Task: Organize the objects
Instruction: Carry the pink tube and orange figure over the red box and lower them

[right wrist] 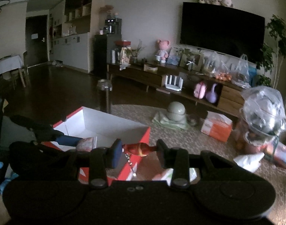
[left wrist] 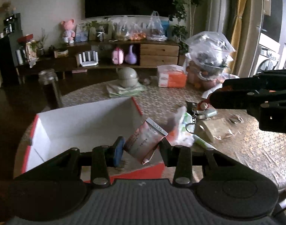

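pink packet (left wrist: 143, 142) pinched in left tool (left wrist: 142, 150); right tool (right wrist: 139, 151) grips figurine keychain (right wrist: 137, 149).

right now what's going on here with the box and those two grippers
A person is tidying a cluttered table into a red and white box with two handheld grippers. The left gripper is shut on a pink packet, held at the box's near right corner. The right gripper is shut on a red figure keychain, its chain dangling, just beside the box's red wall. Neither item is in the box yet.
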A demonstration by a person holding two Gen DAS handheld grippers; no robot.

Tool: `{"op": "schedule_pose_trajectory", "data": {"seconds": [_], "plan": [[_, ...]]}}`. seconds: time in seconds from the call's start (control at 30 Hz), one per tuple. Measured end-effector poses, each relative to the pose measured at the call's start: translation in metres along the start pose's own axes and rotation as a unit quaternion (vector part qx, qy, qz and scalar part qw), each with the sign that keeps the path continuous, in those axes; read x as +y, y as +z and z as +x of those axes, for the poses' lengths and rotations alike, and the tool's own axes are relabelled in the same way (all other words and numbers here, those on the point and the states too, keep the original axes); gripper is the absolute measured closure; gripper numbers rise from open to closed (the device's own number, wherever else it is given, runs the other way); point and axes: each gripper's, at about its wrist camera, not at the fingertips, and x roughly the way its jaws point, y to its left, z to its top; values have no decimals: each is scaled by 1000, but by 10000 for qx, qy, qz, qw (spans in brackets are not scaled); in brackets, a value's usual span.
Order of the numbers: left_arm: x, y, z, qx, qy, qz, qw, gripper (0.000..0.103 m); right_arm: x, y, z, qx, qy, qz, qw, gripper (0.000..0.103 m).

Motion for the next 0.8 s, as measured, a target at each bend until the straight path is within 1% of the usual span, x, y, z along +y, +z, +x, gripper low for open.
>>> {"op": "schedule_pose_trajectory", "data": {"seconds": [0.2,0.37,0.5,0.57,0.6,0.67,0.8], "plan": [[35,11,-2,27,232,35,9997,63,18,18,23,26,106,-104,9999,64],[65,15,6,163,428,2,9990,63,36,29,49,99,189,-246,9995,64],[85,19,22,385,515,8,9979,63,50,33,69,160,266,-345,9989,64],[92,19,30,461,599,82,9971,63,57,34,83,228,286,-418,9985,64],[95,19,37,491,655,196,9964,63,60,33,88,266,290,-438,9983,64],[101,17,48,551,797,351,9947,63,66,30,102,376,299,-472,9977,64],[117,14,76,864,926,309,9915,63,74,18,132,695,292,-473,9960,64]]}}
